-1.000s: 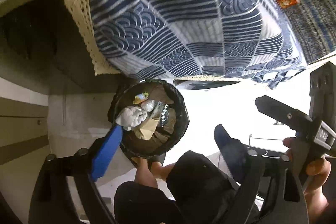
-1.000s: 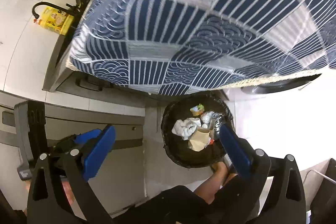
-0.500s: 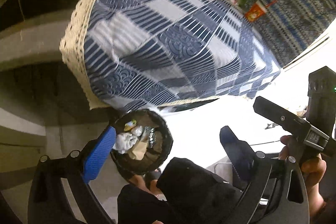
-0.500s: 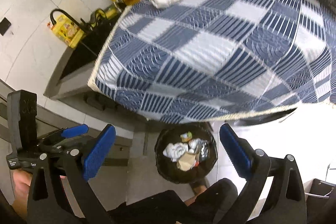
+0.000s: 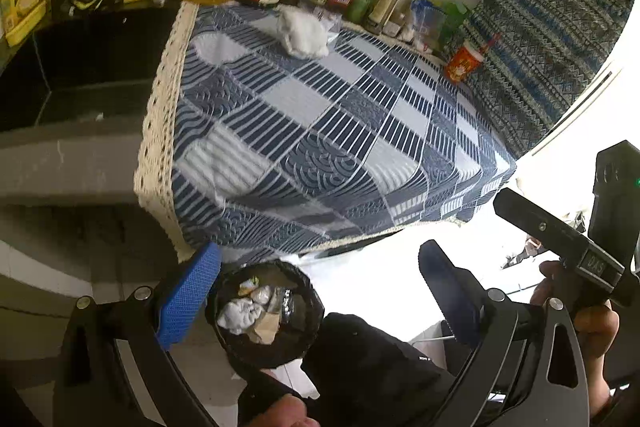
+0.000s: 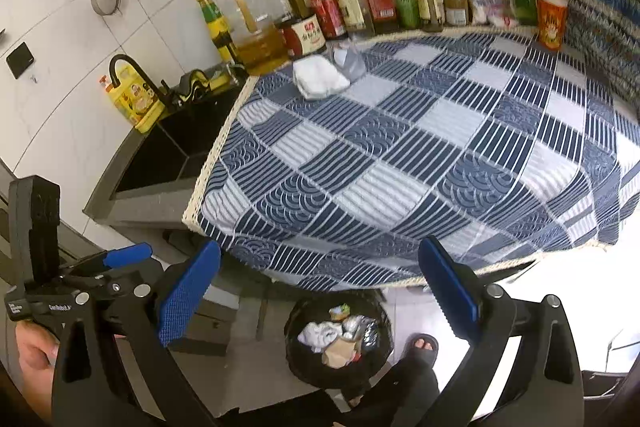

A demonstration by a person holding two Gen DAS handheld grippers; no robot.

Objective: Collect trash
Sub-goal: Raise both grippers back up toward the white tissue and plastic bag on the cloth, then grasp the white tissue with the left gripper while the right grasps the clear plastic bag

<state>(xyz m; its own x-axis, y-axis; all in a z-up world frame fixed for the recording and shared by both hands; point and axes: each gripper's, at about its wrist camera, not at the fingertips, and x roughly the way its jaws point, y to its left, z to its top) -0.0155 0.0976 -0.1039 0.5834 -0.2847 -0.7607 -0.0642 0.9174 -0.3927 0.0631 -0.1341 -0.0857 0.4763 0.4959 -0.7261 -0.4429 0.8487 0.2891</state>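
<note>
Tissue wad [image 6: 319,77] lies lumpy, without clear long axis; both tongs gape, empty.

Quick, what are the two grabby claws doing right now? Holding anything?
Left gripper: open, holding nothing.
Right gripper: open, holding nothing.

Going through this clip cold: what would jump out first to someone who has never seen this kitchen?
The blue-and-white patterned tablecloth fills the middle of both views, with a crumpled white wad lying near its far edge, in front of a row of sauce bottles along the wall. On the floor below the near edge stands a black trash bin already holding paper and foil. Both tongs, left and right, are open and empty.
</note>
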